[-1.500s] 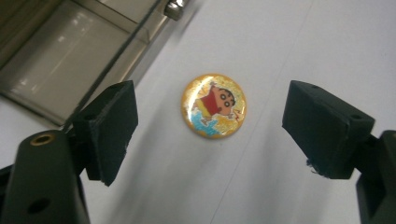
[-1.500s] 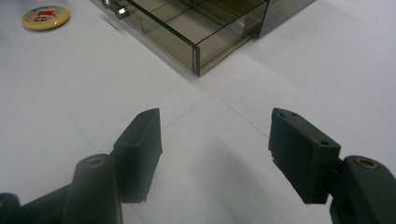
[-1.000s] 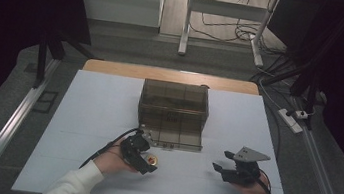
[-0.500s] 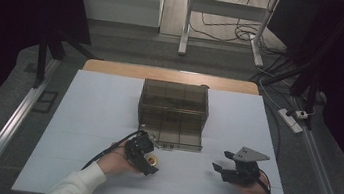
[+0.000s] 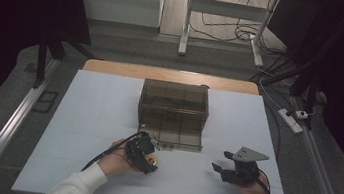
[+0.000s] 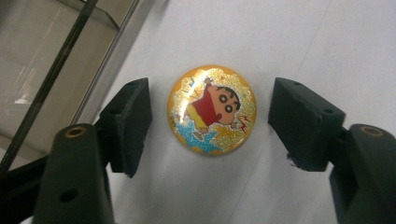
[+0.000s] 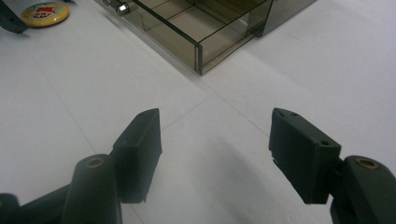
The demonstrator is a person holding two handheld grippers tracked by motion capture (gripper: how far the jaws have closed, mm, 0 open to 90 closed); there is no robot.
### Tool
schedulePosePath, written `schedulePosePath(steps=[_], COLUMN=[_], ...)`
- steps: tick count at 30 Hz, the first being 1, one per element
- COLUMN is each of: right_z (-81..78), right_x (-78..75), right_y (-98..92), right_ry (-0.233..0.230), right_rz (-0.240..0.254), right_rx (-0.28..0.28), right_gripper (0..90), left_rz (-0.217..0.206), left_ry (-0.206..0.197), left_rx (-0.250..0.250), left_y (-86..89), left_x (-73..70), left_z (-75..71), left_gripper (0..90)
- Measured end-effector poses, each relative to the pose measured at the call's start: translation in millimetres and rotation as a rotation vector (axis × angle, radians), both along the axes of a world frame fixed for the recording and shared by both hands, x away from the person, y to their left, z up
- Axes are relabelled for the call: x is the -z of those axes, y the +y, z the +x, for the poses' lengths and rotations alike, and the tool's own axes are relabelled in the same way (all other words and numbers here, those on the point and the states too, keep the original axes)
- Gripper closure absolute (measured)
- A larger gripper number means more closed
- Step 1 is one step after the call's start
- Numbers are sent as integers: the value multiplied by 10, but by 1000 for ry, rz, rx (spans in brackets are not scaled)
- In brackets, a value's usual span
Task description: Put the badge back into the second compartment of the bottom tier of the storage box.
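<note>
The left gripper view shows what the high view cannot: the small round thing on the table is a badge (image 6: 212, 109) with an orange rim, a glitter face and a cartoon child in a red shirt. In the high view the badge (image 5: 153, 160) is only a small orange dot in the lower middle of the frame, just beside the left gripper (image 5: 144, 156). In the right gripper view the badge (image 7: 45, 13) lies in the upper left corner, flat on the white table (image 7: 303, 60).

There is one badge, one smoky clear box (image 5: 173, 113) and two grippers. The box has one drawer (image 7: 196, 28) pulled out toward the person, with thin dividers inside; how many compartments it has is hard to count.

The badge is round, so it has no long axis. In the left gripper view the cartoon figure leans with its head toward the upper right of the frame.

The left gripper (image 6: 210, 116) stands wide open, one jaw on each side of the badge, with a gap on both sides, touching nothing. The right gripper (image 7: 215, 154) is also wide open and empty over bare table; in the high view it (image 5: 231, 169) sits in the lower right, well apart from the badge.
</note>
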State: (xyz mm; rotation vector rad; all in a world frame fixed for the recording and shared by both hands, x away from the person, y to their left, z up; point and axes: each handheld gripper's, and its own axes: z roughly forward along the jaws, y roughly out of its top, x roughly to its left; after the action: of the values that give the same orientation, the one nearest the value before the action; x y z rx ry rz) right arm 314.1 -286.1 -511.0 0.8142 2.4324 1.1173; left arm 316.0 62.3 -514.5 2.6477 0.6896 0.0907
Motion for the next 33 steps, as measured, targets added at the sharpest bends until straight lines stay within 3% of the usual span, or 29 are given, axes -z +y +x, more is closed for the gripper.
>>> schedulePosePath(steps=[7, 26, 33], right_z=[3, 4, 4], right_x=[8, 8, 10], right_y=[14, 2, 0], right_ry=[1, 2, 5], right_rz=[-3, -1, 0], right_rx=[-1, 0, 1], right_gripper=[349, 349, 349], left_rz=[-4, -56, -101], left_ry=[-12, 7, -2], left_rx=[7, -7, -24], left_y=[-8, 49, 113], left_x=[-16, -23, -88], left_z=[1, 19, 18], left_gripper=[472, 474, 474])
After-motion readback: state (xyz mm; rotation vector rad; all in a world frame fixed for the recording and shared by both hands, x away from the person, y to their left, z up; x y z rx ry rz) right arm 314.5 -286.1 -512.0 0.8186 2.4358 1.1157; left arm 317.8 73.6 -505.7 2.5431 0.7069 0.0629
